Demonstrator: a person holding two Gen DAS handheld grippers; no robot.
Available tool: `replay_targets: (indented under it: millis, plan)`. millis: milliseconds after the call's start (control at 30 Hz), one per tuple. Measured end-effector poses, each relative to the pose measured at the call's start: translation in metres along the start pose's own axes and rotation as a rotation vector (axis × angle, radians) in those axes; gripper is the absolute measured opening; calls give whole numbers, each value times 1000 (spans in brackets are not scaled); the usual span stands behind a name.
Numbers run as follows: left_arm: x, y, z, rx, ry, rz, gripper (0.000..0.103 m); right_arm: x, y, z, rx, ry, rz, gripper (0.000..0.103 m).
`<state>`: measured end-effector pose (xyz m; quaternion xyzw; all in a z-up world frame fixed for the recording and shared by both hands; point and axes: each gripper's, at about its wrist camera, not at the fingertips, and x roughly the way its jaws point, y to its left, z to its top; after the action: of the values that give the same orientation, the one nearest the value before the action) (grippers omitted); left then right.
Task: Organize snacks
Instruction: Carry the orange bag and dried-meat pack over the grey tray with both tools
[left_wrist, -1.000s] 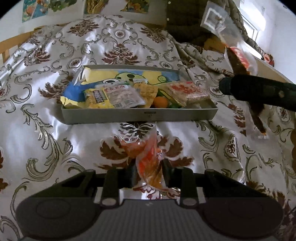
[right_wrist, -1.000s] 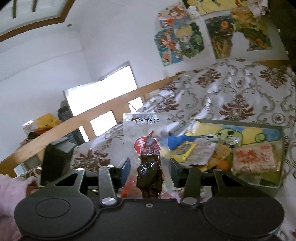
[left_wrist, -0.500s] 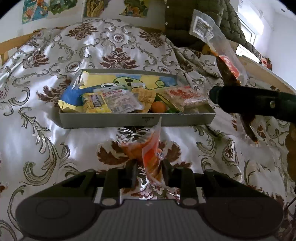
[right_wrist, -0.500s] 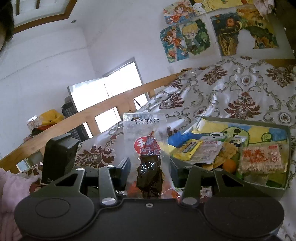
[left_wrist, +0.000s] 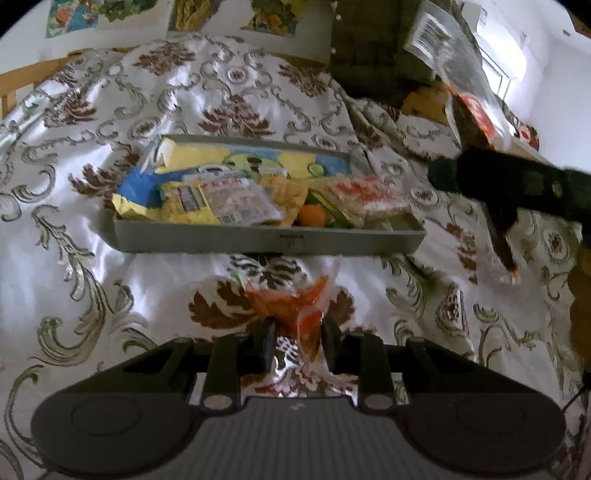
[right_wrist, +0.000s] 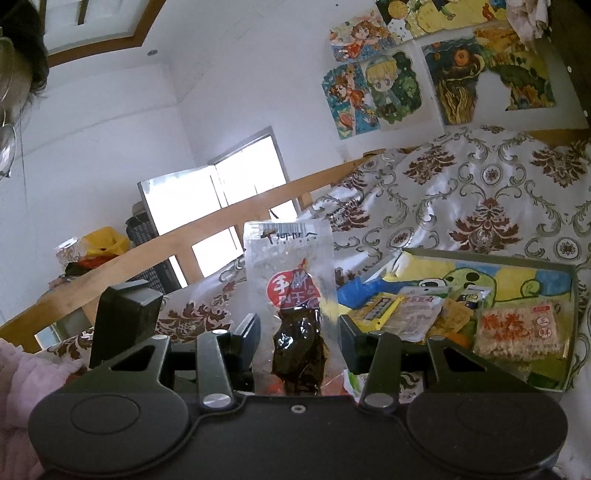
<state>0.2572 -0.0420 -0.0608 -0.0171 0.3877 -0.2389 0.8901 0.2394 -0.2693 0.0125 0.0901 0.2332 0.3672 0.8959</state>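
An orange snack packet (left_wrist: 284, 302) sticks up between the fingers of my left gripper (left_wrist: 297, 332), which is shut on it just above the patterned bedspread (left_wrist: 74, 258). Beyond it lies a grey tray (left_wrist: 221, 243) with several snack packs and a small orange ball (left_wrist: 312, 216). My right gripper (right_wrist: 297, 332) is shut on a clear packet (right_wrist: 291, 258) with a red label and a dark brown snack, held upright in the air. From the left wrist, that packet (left_wrist: 461, 74) shows at upper right above a black finger (left_wrist: 480, 175). The tray (right_wrist: 480, 256) sits right of the right gripper.
A wooden bed rail (right_wrist: 221, 225) runs behind the bedspread, with windows beyond. Posters (right_wrist: 373, 88) hang on the wall. A dark quilted garment (left_wrist: 369, 48) lies at the far end. A pink sleeve (right_wrist: 14, 369) and the left device's black body (right_wrist: 125, 317) show at left.
Both packets stay gripped. The views have shifted only slightly, and the tray has not moved.
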Motion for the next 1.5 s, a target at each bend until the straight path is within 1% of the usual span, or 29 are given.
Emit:
replay_targets:
  millis: [133, 233, 367, 467, 533, 767, 933, 1067, 1300, 1400, 1500]
  plan:
    - [10, 1, -4, -2, 25, 10, 30, 5, -5, -3, 15, 20, -17, 48]
    - [20, 5, -2, -27, 44, 7, 30, 7, -7, -5, 16, 33, -24, 48]
    - [31, 11, 1, -77, 41, -23, 31, 10, -8, -6, 17, 42, -31, 48]
    - [40, 17, 2, -135, 48, -46, 37, 12, -10, -7, 21, 50, -39, 48]
    - [47, 20, 2, -166, 58, -49, 37, 13, -10, -7, 21, 57, -48, 48]
    - [53, 23, 9, -203, 33, -73, 35, 25, -16, -7, 20, 72, -87, 48]
    - [44, 20, 10, -192, -6, -69, 34, 29, -29, -4, 44, 55, -125, 48]
    - [36, 16, 9, -197, -21, -72, 34, 32, -39, -3, 66, 48, -150, 48]
    - [20, 5, 4, -143, -65, -49, 33, 35, -39, -6, 55, 64, -158, 48]
    - [13, 3, 4, -140, -82, -53, 32, 36, -40, -5, 61, 58, -165, 48]
    - [14, 5, 5, -151, -78, -44, 32, 35, -42, -6, 73, 55, -175, 48]
